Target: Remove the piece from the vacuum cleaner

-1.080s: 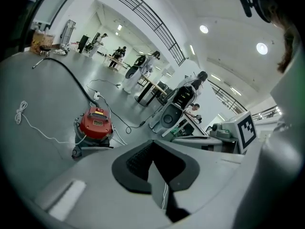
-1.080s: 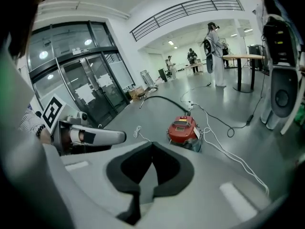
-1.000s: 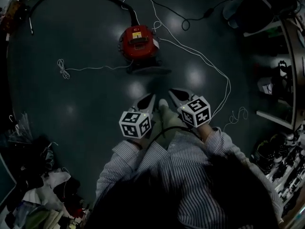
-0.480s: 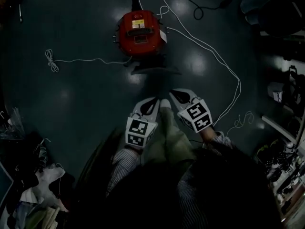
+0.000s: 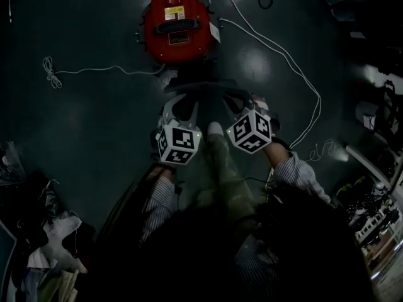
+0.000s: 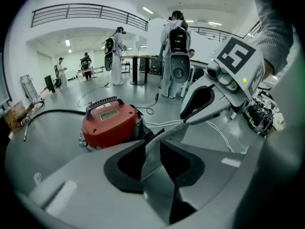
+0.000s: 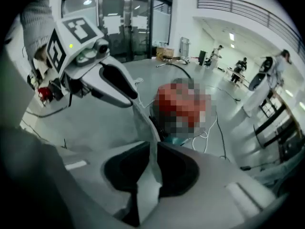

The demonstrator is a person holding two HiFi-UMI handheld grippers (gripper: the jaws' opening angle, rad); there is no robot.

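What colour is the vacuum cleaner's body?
Red. The vacuum cleaner shows best in the left gripper view.

Glossy red plastic vacuum cleaner (image 5: 175,29)

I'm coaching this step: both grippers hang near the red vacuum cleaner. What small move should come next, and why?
Probably ease both forward onto the dark piece at the near side of the vacuum cleaner. The left gripper and right gripper have just been opening their jaws. Nothing is between them, and the piece lies just beyond their tips.
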